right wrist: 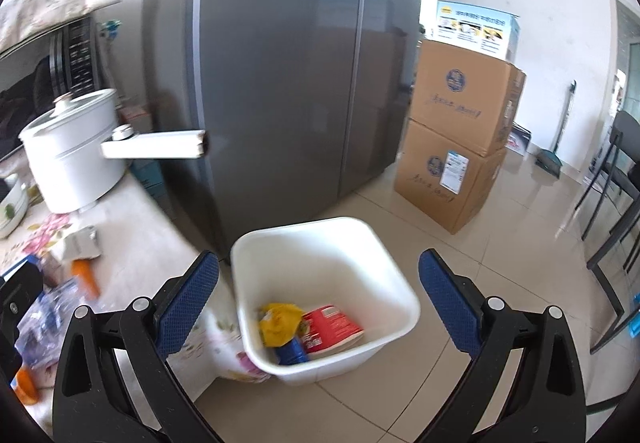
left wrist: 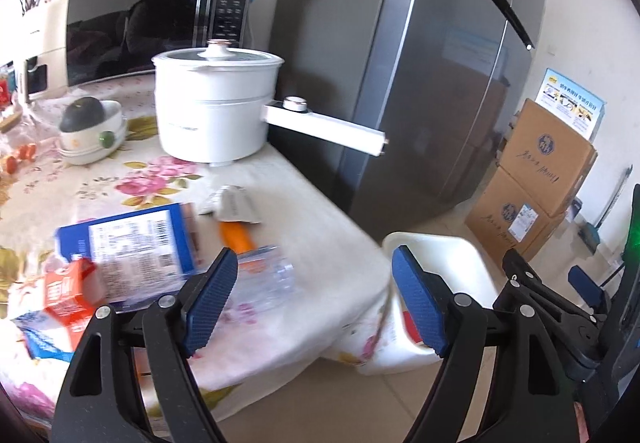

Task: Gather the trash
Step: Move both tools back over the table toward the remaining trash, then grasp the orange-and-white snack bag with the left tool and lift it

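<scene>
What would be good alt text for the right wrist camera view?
An open, empty right gripper hangs above a white bin on the tiled floor, holding a yellow wrapper and a red packet. A grey fridge and stacked cardboard boxes stand behind.

White electric pot (left wrist: pixel 216 103) with long handle, beyond the left jaws on the counter (left wrist: pixel 312 211). Microwave (left wrist: pixel 140 27) behind it under floral cloth. White bowl (left wrist: pixel 94 137) holding a dark round thing, far left. Grey fridge (right wrist: pixel 288 75) ahead of the right jaws; two stacked cardboard boxes (right wrist: pixel 460 131) right of it. Dark chair (right wrist: pixel 616 203), far right.
</scene>
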A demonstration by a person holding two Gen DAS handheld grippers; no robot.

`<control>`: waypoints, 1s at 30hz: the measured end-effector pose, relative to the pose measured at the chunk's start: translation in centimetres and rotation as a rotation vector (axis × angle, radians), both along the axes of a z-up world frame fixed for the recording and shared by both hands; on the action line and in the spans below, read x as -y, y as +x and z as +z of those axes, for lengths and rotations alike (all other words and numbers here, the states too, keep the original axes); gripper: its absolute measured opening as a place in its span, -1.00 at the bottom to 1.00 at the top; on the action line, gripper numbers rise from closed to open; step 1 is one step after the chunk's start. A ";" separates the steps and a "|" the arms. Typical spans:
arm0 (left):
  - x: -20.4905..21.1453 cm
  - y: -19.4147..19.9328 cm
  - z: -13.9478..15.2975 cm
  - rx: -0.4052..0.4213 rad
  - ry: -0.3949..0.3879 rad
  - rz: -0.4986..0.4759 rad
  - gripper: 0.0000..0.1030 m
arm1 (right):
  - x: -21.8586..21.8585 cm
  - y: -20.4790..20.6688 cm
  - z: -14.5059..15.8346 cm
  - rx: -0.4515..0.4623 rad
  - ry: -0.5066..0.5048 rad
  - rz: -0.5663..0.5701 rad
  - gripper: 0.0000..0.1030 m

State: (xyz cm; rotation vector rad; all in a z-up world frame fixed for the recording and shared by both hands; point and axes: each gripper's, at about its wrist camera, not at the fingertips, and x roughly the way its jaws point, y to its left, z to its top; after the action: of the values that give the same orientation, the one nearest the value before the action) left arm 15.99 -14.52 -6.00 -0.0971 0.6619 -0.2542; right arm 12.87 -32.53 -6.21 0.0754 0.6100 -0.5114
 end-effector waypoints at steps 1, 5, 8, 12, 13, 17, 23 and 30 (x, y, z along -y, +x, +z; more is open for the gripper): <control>-0.7 -0.3 0.0 -0.001 0.008 0.003 0.51 | -0.5 -0.2 0.0 0.000 0.002 0.007 0.86; -2.7 -1.3 -0.3 -0.005 0.047 0.012 0.51 | -2.7 -0.9 -0.3 -0.004 0.006 0.048 0.86; -4.6 -2.1 -0.7 -0.007 0.082 0.026 0.51 | -4.2 -1.2 -0.6 -0.011 0.003 0.077 0.86; -7.3 -2.9 -1.2 -0.018 0.108 0.053 0.51 | -6.6 -1.7 -0.9 -0.021 -0.014 0.125 0.86; -8.0 -3.1 -1.3 -0.020 0.118 0.058 0.51 | -7.2 -1.7 -1.1 -0.022 -0.017 0.134 0.86; -10.5 -3.8 -1.8 -0.032 0.151 0.071 0.51 | -9.8 -1.9 -1.4 -0.024 -0.031 0.182 0.86; -13.9 -4.4 -2.4 -0.028 0.267 0.053 0.51 | -13.6 -2.5 -2.0 -0.030 -0.032 0.265 0.86; -16.2 -2.4 -3.9 -0.111 0.479 -0.125 0.51 | -19.0 -3.3 -3.1 -0.049 -0.079 0.390 0.86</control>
State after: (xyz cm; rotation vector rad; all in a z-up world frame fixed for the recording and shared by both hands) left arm 13.58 1.73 -9.87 0.3927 0.8246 -0.2054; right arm 9.55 -13.49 -9.34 -0.1301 0.6335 -0.1588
